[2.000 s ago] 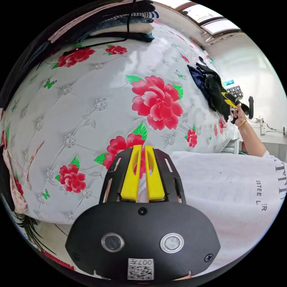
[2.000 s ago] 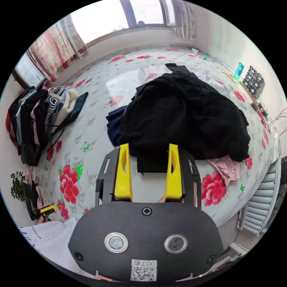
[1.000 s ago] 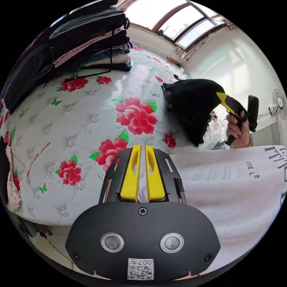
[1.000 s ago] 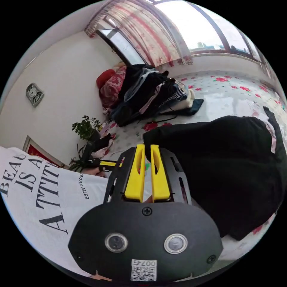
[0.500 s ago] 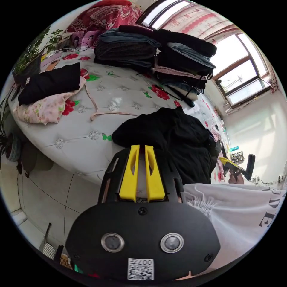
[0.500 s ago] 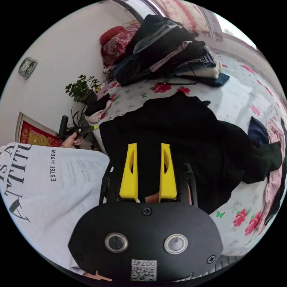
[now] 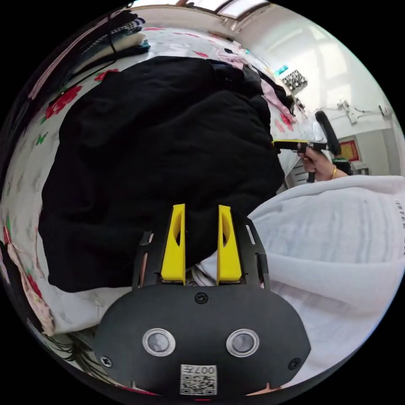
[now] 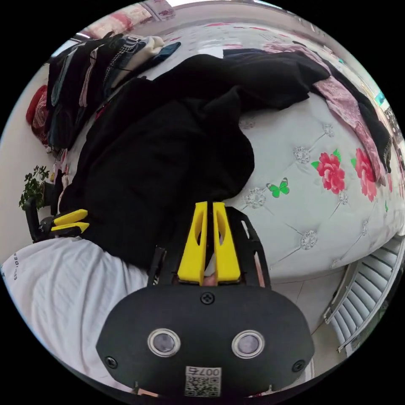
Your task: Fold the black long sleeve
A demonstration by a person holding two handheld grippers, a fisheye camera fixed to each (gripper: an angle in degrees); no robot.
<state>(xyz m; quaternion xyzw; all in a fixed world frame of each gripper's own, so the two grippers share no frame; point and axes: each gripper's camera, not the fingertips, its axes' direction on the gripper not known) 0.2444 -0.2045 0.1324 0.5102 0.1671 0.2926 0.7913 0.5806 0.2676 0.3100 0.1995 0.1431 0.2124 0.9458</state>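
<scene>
Black sleeve [image 7: 160,139] heaped on the floral bed [image 8: 303,177], near edge draped to the bed's front beside a white shirt [image 7: 337,244]. Same garment [image 8: 160,160] bunched in the right gripper view, folds running up toward a dark clothes stack [image 8: 84,67] at the far side. Pink cloth [image 8: 346,101] and more dark clothes lying beyond it. Left gripper [image 7: 201,211] over the garment's near edge, jaws parted, nothing between them; seen again [image 8: 76,221] at the garment's side, yellow jaws apart. Right gripper [image 8: 209,211] with jaws nearly together at the black hem; whether cloth is pinched cannot be told. Same gripper [image 7: 287,144] at the garment's other side, held in a hand [image 7: 316,162].
</scene>
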